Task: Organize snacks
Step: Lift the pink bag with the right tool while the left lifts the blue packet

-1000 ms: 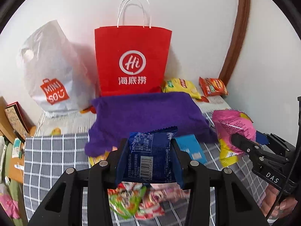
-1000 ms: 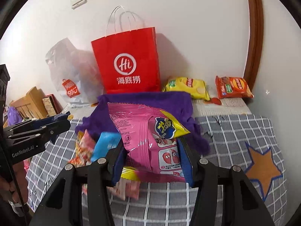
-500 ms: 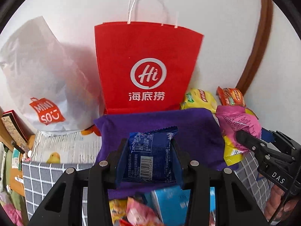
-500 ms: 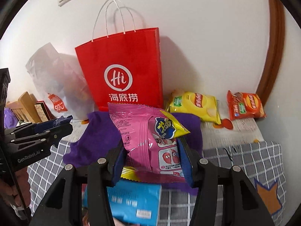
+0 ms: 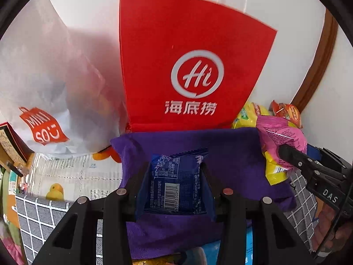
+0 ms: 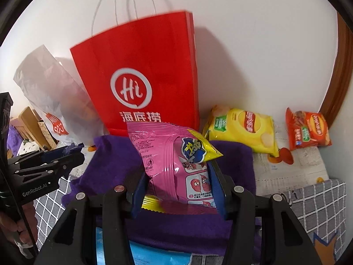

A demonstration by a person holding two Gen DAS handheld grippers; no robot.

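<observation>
My left gripper [image 5: 175, 176] is shut on a dark blue snack packet [image 5: 177, 187] and holds it above the purple cloth [image 5: 231, 150]. My right gripper [image 6: 176, 176] is shut on a pink snack bag [image 6: 176, 154] over the same cloth [image 6: 110, 165]. The pink bag also shows at the right of the left wrist view [image 5: 280, 141]. A red paper bag with a white "Hi" logo [image 5: 194, 66] stands upright against the wall just behind the cloth; it also shows in the right wrist view [image 6: 141, 77]. The left gripper appears at the left of the right wrist view [image 6: 64, 161].
A white plastic Miniso bag [image 5: 44, 88] stands left of the red bag. A yellow chip bag [image 6: 242, 128] and an orange chip bag [image 6: 308, 130] lie by the wall at the right. A light blue packet [image 6: 154, 256] lies below the cloth. A grey checked tablecloth [image 6: 320, 209] covers the table.
Both grippers have moved forward toward the red paper bag with their snacks still held. The bag now looms larger, and the loose snacks in front have dropped out of view.
</observation>
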